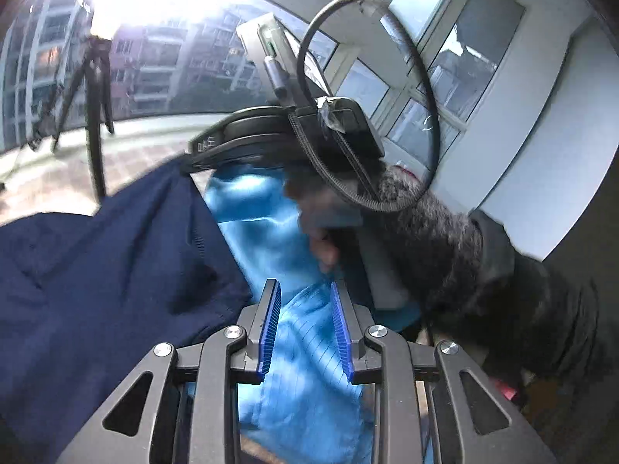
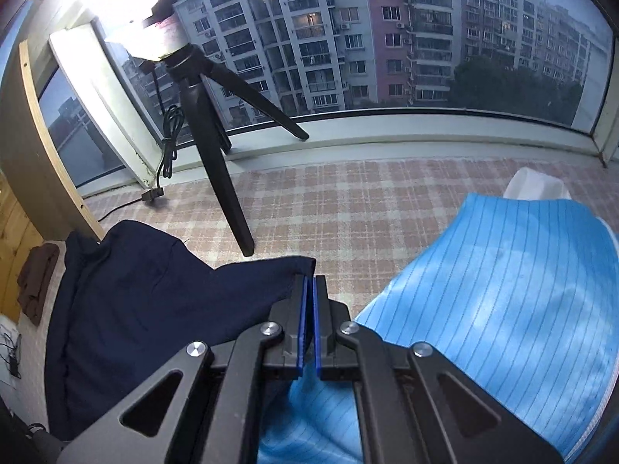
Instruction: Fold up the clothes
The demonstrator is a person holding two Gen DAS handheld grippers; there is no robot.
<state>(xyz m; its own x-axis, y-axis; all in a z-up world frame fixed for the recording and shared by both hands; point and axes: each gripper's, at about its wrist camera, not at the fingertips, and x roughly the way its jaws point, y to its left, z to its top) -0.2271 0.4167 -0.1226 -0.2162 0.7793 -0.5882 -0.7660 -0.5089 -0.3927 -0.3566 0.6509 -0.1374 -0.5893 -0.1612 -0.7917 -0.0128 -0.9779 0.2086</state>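
A navy garment (image 2: 154, 301) hangs in folds at the left, lifted by one edge. My right gripper (image 2: 311, 282) is shut on that edge, the cloth pinched between its blue pads. From the left wrist view, the right gripper (image 1: 189, 158) holds up the navy garment (image 1: 108, 263), gripped by a hand in a fuzzy grey sleeve (image 1: 433, 239). A light blue striped garment (image 2: 503, 290) lies bunched at the right. My left gripper (image 1: 303, 284) is open just above the light blue garment (image 1: 305, 367), with nothing caught between its pads.
A pink checked cloth (image 2: 387, 201) covers the surface up to the window sill. A black tripod (image 2: 216, 135) stands on it at the back left, with a cable beside it. A white object (image 2: 534, 185) lies beyond the blue garment. A brown cloth (image 2: 36, 282) hangs at the far left.
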